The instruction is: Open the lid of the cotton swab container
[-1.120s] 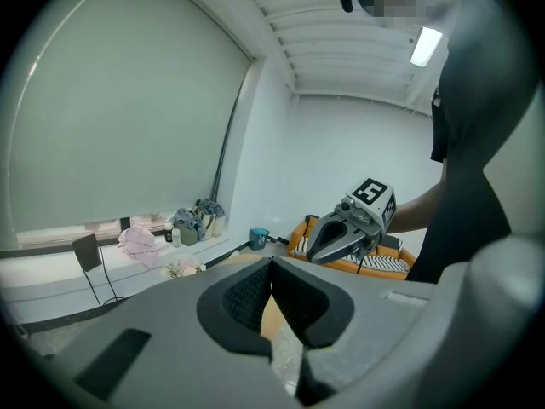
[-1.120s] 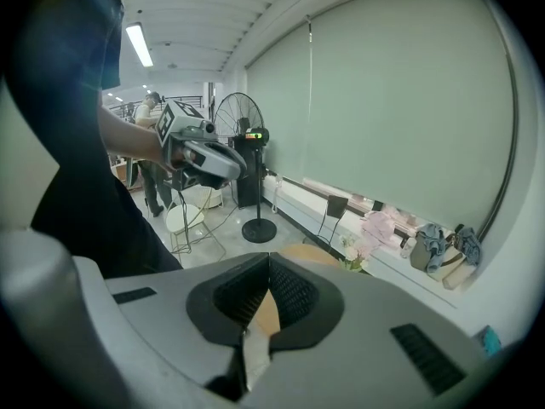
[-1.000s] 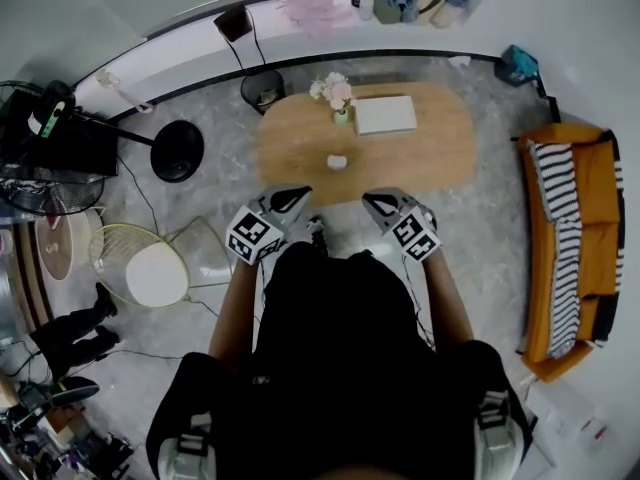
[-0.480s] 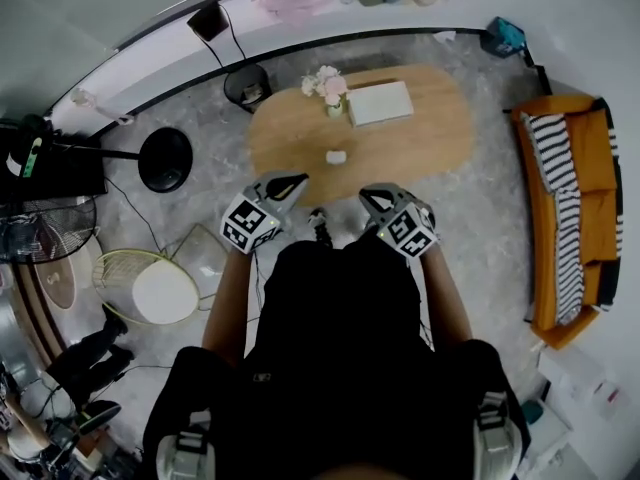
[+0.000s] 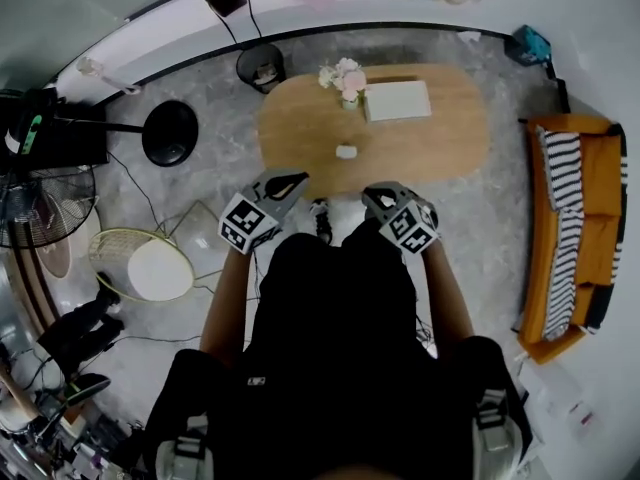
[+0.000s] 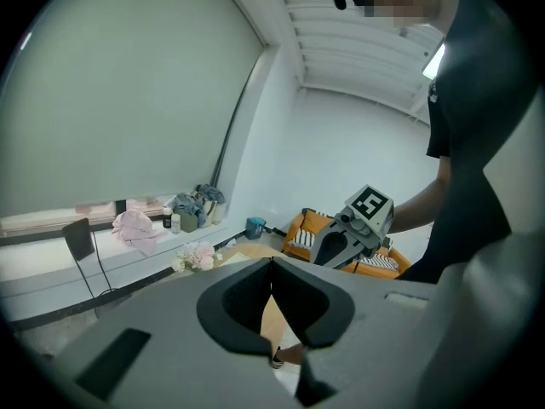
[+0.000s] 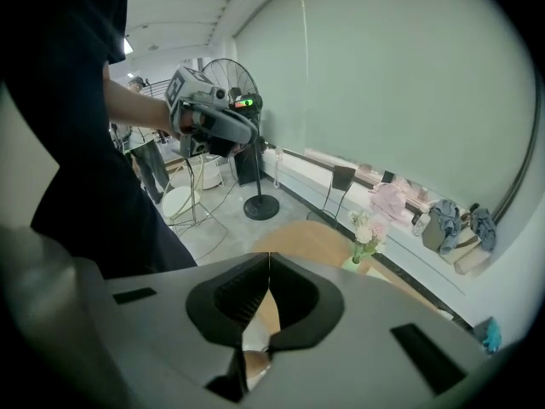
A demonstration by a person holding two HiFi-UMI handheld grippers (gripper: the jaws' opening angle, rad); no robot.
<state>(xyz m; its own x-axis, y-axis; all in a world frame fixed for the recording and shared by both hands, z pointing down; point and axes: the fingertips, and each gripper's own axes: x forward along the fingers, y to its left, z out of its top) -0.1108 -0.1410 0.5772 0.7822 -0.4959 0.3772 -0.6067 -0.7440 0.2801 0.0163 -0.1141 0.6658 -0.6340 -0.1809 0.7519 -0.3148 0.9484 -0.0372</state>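
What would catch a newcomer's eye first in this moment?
The left tool and right tool, each with a marker cube, are held side by side before the person, both shut and empty, by the near edge of the oval wooden table. On it a small white container sits alone near the middle, with flowers and a flat white box at the far side.

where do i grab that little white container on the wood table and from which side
Probably low across the side walls of the small white container, coming from above on the near side: it sits alone on the oval wooden table, bare wood all round, nearer the person's edge. The shut left tongs must open first. The container's lid is too small to make out.
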